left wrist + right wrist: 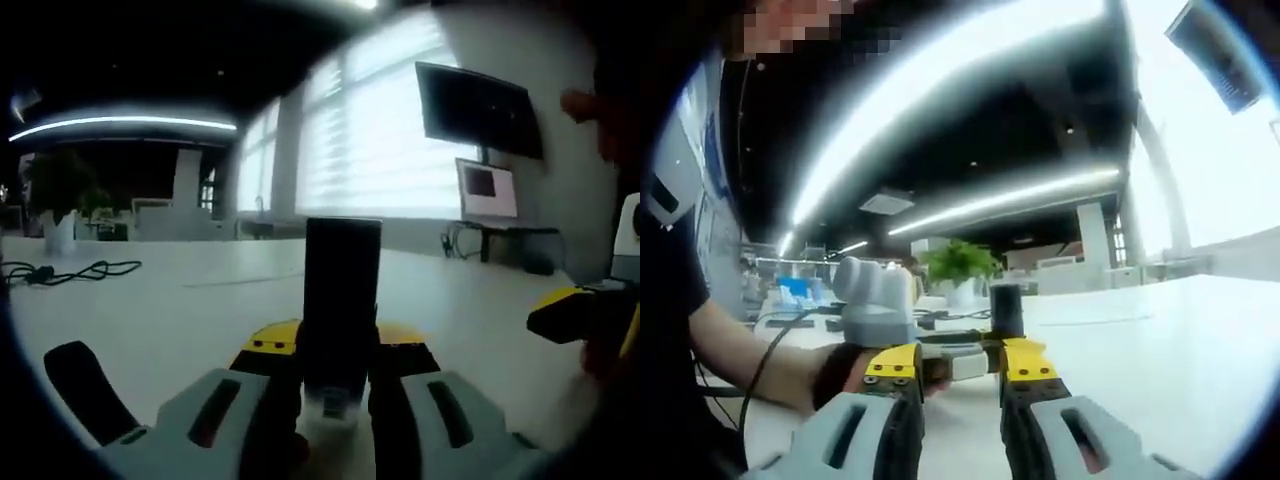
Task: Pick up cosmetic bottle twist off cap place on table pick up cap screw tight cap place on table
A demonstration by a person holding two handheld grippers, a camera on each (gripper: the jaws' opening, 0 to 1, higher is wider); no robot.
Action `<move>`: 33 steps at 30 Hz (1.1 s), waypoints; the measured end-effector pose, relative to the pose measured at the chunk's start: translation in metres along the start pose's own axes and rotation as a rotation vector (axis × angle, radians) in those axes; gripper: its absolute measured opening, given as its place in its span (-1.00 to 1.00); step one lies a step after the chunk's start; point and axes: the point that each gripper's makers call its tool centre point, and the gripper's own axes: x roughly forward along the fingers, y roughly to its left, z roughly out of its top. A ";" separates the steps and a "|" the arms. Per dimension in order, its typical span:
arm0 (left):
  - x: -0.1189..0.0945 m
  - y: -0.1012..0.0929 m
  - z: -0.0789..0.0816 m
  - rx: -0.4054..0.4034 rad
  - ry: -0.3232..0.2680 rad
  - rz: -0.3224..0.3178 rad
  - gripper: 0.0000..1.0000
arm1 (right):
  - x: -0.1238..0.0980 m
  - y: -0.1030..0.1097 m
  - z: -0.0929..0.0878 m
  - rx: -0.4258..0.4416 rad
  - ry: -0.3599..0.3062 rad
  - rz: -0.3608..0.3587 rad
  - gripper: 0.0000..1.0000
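Left gripper jaws clamping upright cosmetic bottle, above table

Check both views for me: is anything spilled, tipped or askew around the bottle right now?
Nothing stands out. The left tool holds the dark cosmetic bottle upright, cap still on. The right tool sits level near the bottle's lower part. The white table looks dry; a loose black cable lies far off.

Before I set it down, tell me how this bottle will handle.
The bottle looks tall and narrow, so it may tip if set down crooked. Its dark smooth surface is probably slippery. It holds straight edges in the left gripper, so likely rigid.
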 end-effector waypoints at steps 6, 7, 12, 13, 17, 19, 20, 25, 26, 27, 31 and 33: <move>-0.006 -0.004 0.000 0.011 -0.003 -0.026 -0.71 | 0.000 0.000 0.000 0.002 0.000 0.003 -0.55; -0.007 -0.008 0.000 0.005 -0.008 -0.052 -0.71 | 0.001 0.000 -0.002 -0.004 0.009 0.004 -0.55; -0.015 -0.020 0.001 0.032 -0.005 -0.102 -0.71 | 0.000 -0.001 0.000 0.004 0.001 -0.001 -0.55; -0.017 -0.019 0.001 0.035 -0.006 -0.101 -0.71 | -0.001 -0.002 0.001 0.008 -0.003 -0.003 -0.55; -0.020 -0.016 0.003 0.018 -0.009 -0.104 -0.71 | 0.000 -0.001 0.000 0.008 0.001 0.002 -0.55; -0.024 -0.018 0.006 0.021 -0.018 -0.112 -0.71 | 0.000 0.000 0.000 0.008 0.001 0.005 -0.55; -0.026 -0.018 0.007 0.021 -0.019 -0.114 -0.71 | 0.000 -0.001 0.000 0.008 0.002 0.004 -0.55; -0.038 -0.026 0.011 0.022 -0.043 -0.179 -0.71 | 0.000 -0.001 -0.001 0.006 0.003 0.000 -0.55; -0.039 -0.027 0.010 0.024 -0.039 -0.183 -0.71 | 0.000 -0.001 0.000 0.007 0.001 -0.001 -0.55; -0.040 -0.028 0.010 0.029 -0.036 -0.187 -0.71 | 0.000 -0.001 0.000 0.010 -0.001 0.000 -0.55; -0.047 -0.025 0.012 0.030 -0.034 -0.196 -0.71 | 0.000 0.000 0.000 0.021 -0.001 0.004 -0.54; -0.054 -0.023 0.013 0.014 -0.035 -0.203 -0.71 | 0.000 0.000 0.001 0.023 -0.004 0.002 -0.54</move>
